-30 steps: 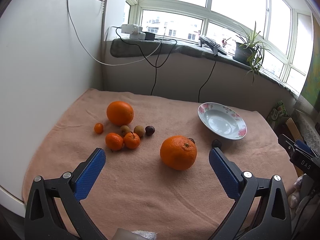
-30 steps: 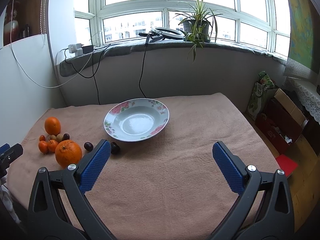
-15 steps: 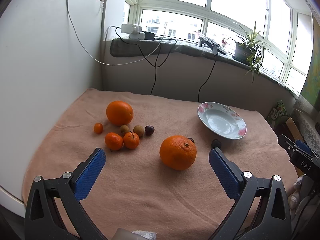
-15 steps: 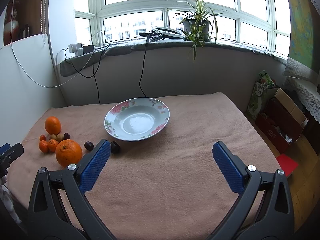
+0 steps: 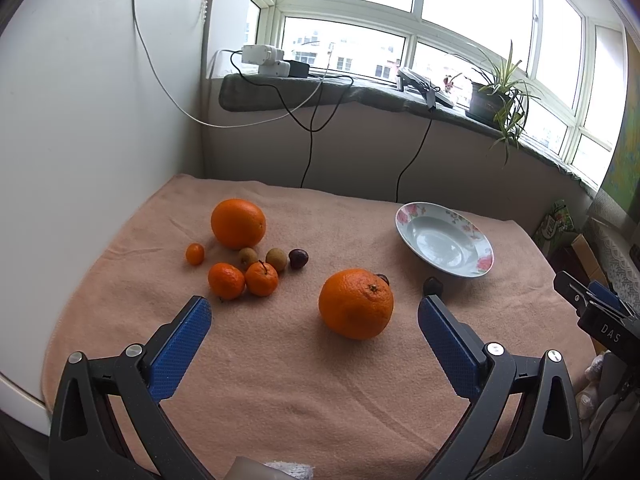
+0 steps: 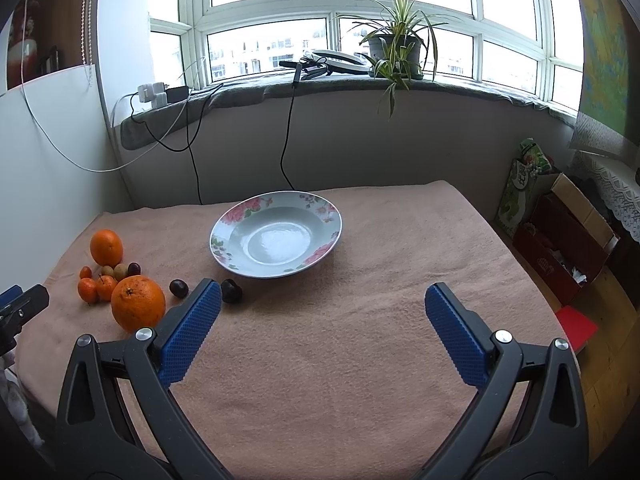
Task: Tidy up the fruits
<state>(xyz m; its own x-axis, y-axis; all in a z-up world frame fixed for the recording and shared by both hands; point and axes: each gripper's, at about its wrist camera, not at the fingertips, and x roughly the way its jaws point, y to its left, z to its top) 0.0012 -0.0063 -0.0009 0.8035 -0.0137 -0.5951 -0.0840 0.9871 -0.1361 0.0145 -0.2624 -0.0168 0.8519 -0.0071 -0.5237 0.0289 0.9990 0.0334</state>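
Both grippers: fingers spread, nothing held. Large orange (image 5: pixel 356 304) on worktop (image 5: pixel 280 380), just ahead of left gripper (image 5: pixel 314 312), plate (image 6: pixel 276 240) empty. Est. firm, heavy, round; grip across equator w/ moderate force

— What can't be made out here?
— In the left wrist view a dark fruit (image 5: pixel 383 279) peeks from behind the big orange (image 5: pixel 355 304), mostly hidden. Another dark fruit (image 5: pixel 433 286) sits partly behind the blue finger pad (image 5: pixel 448 330) at lower right.
— And at the edges?
— The right gripper (image 5: pixel 596 308) is cut off by the right edge there; the left gripper (image 6: pixel 18 306) by the left edge of the right wrist view. A pale thing (image 5: pixel 272 470) at the bottom edge is too cropped to identify.
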